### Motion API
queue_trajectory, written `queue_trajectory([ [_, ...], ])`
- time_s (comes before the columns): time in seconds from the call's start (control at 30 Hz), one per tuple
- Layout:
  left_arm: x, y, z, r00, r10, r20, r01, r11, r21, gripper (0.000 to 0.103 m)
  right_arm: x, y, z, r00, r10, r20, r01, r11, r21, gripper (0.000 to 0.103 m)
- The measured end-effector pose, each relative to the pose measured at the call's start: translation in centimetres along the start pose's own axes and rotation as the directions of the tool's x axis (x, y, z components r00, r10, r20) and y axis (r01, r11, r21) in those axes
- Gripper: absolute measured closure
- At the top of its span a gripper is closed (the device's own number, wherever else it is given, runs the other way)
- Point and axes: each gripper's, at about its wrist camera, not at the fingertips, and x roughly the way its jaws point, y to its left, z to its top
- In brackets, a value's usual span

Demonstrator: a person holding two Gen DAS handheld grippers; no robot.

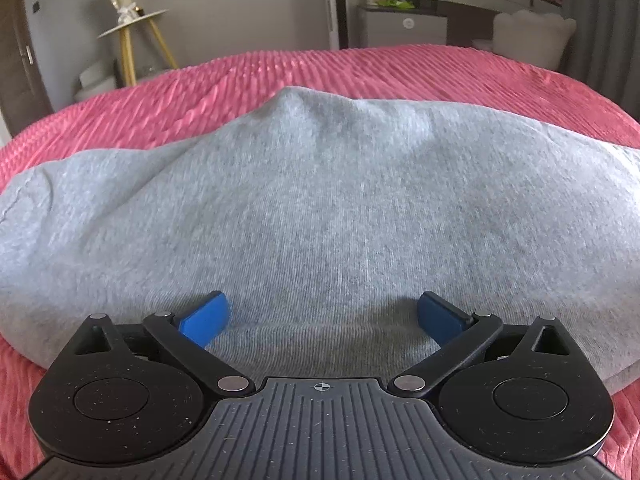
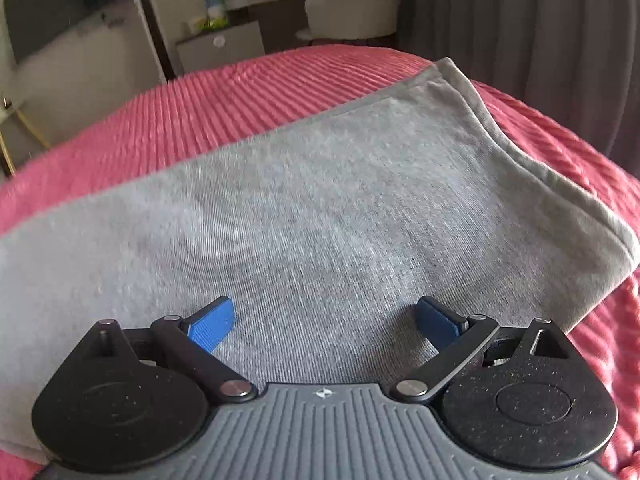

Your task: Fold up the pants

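The gray pants [image 1: 320,208] are lying flat on the pink bed [image 1: 360,72], and nothing is being held by the left gripper [image 1: 322,316] or right gripper [image 2: 324,320], both wide open, so an edge probably needs grabbing next for folding.

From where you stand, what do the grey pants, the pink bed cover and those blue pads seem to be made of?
Pants: soft heathered grey knit, probably cotton jersey; fine vertical ribs show in the weave and it lies matte and limp.
Cover: plush pink fabric, perhaps chenille or fleece; raised ridges with a slight sheen.
Pads: likely blue rubber or textured plastic; a fine grid pattern, matte.
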Motion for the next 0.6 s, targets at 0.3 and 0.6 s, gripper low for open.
queue_trajectory([
  [0.3, -0.01, 0.26, -0.15, 1.000, -0.019, 0.007, 0.019, 1.000, -0.007, 0.000, 0.25, 0.48, 0.16, 0.999, -0.035, -0.017, 0.034, 0.998, -0.047, 0.005],
  [0.6, 0.10, 0.21, -0.20, 1.000, -0.026, 0.015, 0.027, 1.000, -0.009, 0.000, 0.44, 0.86, 0.26, 0.999, -0.051, -0.016, 0.049, 0.996, -0.069, 0.005],
])
